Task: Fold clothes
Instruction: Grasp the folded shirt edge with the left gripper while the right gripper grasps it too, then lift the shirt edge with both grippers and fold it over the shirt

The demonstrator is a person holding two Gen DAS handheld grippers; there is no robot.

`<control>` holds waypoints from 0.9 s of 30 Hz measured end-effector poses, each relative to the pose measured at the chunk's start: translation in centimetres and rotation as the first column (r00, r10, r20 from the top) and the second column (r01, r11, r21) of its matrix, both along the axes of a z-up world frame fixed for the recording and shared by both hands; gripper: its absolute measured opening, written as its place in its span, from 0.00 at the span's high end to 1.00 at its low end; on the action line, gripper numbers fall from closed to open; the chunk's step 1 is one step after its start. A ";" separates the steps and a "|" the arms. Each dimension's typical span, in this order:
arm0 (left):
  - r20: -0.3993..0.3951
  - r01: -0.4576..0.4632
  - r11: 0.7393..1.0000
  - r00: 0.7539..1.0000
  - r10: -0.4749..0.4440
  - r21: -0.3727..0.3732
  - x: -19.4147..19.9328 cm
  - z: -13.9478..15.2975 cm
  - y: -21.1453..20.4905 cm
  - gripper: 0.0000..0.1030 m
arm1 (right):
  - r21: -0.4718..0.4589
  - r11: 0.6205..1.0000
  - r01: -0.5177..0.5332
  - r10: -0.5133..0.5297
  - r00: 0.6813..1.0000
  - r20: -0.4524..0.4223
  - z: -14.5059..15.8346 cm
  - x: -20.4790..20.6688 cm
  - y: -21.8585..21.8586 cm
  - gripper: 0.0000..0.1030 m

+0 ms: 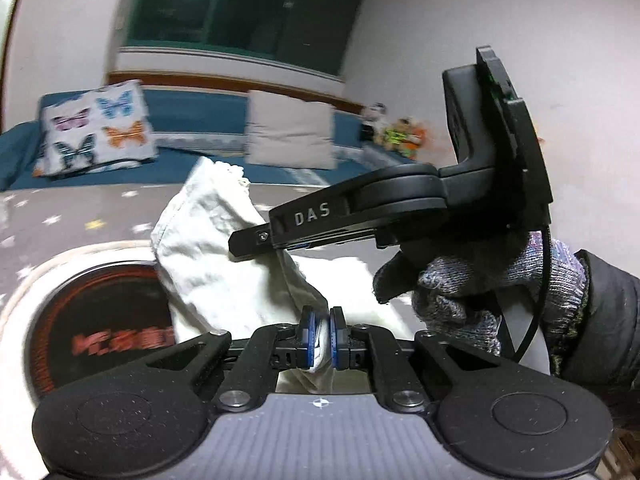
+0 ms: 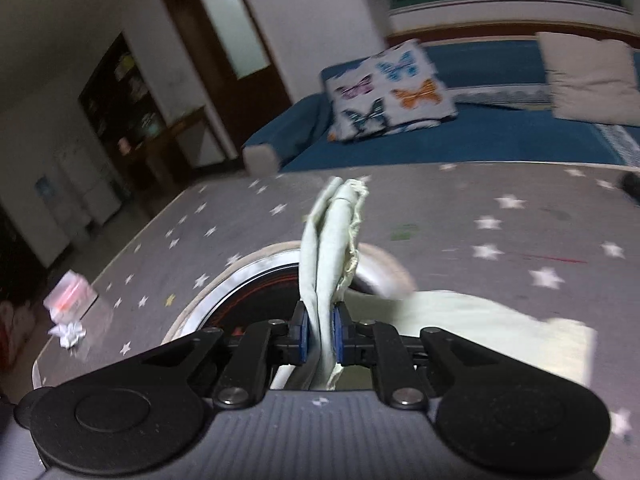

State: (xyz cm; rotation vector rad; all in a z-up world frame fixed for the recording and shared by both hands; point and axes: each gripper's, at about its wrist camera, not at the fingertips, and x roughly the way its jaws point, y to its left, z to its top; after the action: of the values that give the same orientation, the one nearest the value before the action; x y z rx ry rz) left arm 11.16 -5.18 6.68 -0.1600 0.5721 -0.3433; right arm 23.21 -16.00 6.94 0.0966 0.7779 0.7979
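Note:
A pale cream garment (image 1: 216, 248) hangs lifted above a grey star-patterned table. My left gripper (image 1: 321, 338) is shut on a bunched edge of it, with cloth squeezed between the blue pads. In the left wrist view my right gripper (image 1: 256, 242) reaches in from the right, held by a gloved hand (image 1: 472, 292), and its tip sits against the cloth higher up. Seen from the right wrist, my right gripper (image 2: 321, 334) is shut on a folded strip of the garment (image 2: 332, 240) that stands up ahead of the pads. More of the cloth (image 2: 492, 332) lies on the table to the right.
A round black and red induction hob (image 1: 100, 324) with a silver rim (image 2: 240, 276) sits on the table under the cloth. A small clear box (image 2: 70, 294) and crumpled paper lie at the left table edge. Behind are a blue sofa, a butterfly cushion (image 2: 392, 88) and a plain cushion (image 1: 290, 136).

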 end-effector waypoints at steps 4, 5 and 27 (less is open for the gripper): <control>-0.013 0.083 0.996 0.996 -0.083 0.010 1.0 -0.2 -3.3 0.93 | 0.024 0.996 0.082 -0.082 0.997 -0.017 -0.5 0.1 -4.9 0.89; -0.022 0.100 0.995 0.995 -0.099 0.015 1.2 -0.4 -4.2 0.93 | 0.030 0.994 0.104 -0.103 0.994 -0.029 -0.8 0.3 -6.1 0.89; -0.105 0.228 0.970 0.970 -0.219 0.082 0.4 -3.2 -7.0 0.95 | 0.027 0.964 0.265 -0.262 0.962 -0.074 -5.2 0.3 -14.2 0.82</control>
State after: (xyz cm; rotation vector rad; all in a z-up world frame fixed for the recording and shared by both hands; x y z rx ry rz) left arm 11.54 -12.16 3.47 -0.0209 0.7015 -0.5288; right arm 23.47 -30.20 1.73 0.2572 0.7975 0.5578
